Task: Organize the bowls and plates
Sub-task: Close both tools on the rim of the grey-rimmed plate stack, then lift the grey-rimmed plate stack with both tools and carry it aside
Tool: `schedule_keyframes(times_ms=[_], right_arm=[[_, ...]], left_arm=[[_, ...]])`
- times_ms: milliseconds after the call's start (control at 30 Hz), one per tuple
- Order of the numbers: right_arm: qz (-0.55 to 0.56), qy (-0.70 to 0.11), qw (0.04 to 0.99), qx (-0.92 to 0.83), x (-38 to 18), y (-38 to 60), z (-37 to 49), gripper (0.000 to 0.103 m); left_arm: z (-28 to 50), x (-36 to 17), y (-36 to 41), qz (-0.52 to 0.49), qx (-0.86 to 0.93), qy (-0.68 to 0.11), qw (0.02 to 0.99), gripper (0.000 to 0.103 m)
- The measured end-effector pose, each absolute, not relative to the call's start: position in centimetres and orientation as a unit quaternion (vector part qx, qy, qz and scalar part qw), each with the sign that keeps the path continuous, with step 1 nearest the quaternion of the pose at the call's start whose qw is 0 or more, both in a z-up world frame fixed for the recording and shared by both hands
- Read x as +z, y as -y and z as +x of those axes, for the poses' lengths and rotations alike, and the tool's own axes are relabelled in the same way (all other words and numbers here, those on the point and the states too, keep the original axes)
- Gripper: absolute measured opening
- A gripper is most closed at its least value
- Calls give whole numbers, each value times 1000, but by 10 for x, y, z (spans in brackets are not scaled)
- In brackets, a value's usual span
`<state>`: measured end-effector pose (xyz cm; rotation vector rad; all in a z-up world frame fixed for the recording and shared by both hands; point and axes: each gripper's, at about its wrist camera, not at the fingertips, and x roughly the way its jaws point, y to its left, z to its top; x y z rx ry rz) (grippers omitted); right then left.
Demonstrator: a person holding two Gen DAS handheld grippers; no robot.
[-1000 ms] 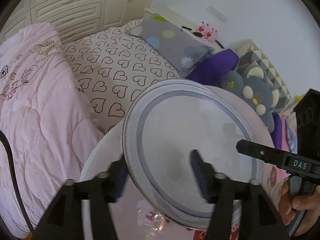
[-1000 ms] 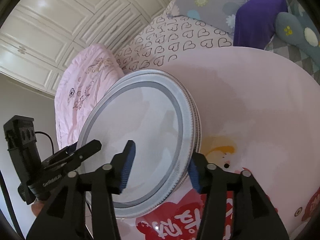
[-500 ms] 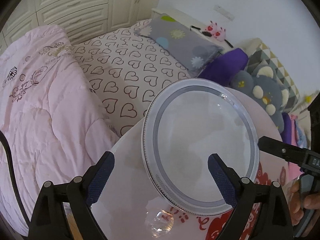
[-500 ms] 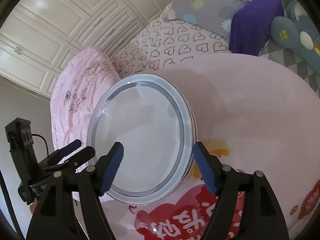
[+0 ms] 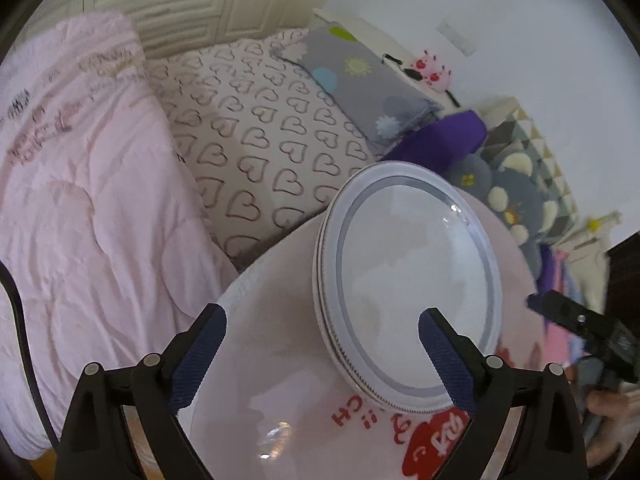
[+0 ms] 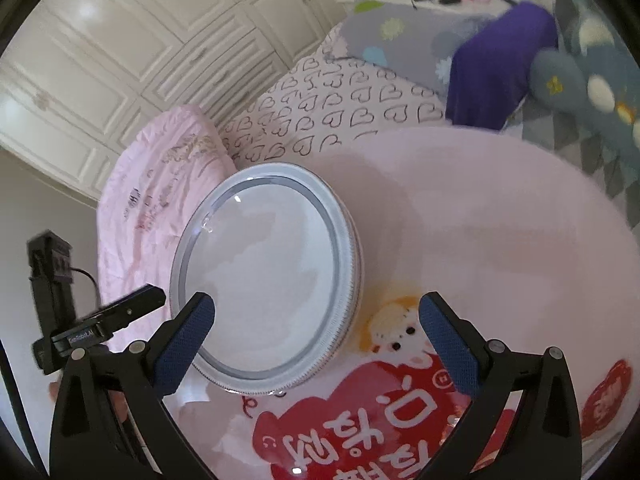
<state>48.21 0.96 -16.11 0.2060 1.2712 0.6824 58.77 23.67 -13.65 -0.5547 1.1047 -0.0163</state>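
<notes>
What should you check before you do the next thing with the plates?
1. Plates stacked neatly on the round table: ok.
2. Left gripper open, holding nothing: ok.
3. Right gripper open, holding nothing: ok.
4. Stack sits fully on the table, not over the edge: ok in the left view.
5. How many plates are in the stack: cannot tell.
6. Any bowls waiting: cannot tell, none in view.
</notes>
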Motion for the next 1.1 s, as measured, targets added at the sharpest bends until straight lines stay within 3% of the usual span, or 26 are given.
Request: schedule_keyframes(times_ms=[167,367,533,633,733,800,933,1000,1100], right_arm=[[132,-601,720,321,-185,2,493,103],[156,-610,702,333,-203,-3,506,103],[163,-611,692,347,-210,-13,513,96],[165,-613,686,356,-212,-22,518,87],[161,-617,676,368,-217,-32,521,68],[156,-621,672,372,-221,-37,523,49],[142,-619,673,380,-225,-40,522,45],[137,-618,675,378,-227,-36,522,31],[140,-611,680,380,-228,-29,518,25]], left_arm=[[585,-157,-273,-321,-48,-521,789,90],[599,-190,-308,-364,-89,-542,752,61],[621,-200,-327,-382,-116,-538,742,59],[632,-208,-336,-391,-123,-530,742,59],[639,-216,-342,-395,-127,-529,740,56],[643,-220,-343,-398,-132,-528,739,54],[649,-229,-330,-402,-133,-527,737,48],[647,-229,-326,-397,-131,-526,740,47],[643,-228,-316,-383,-118,-526,750,31]])
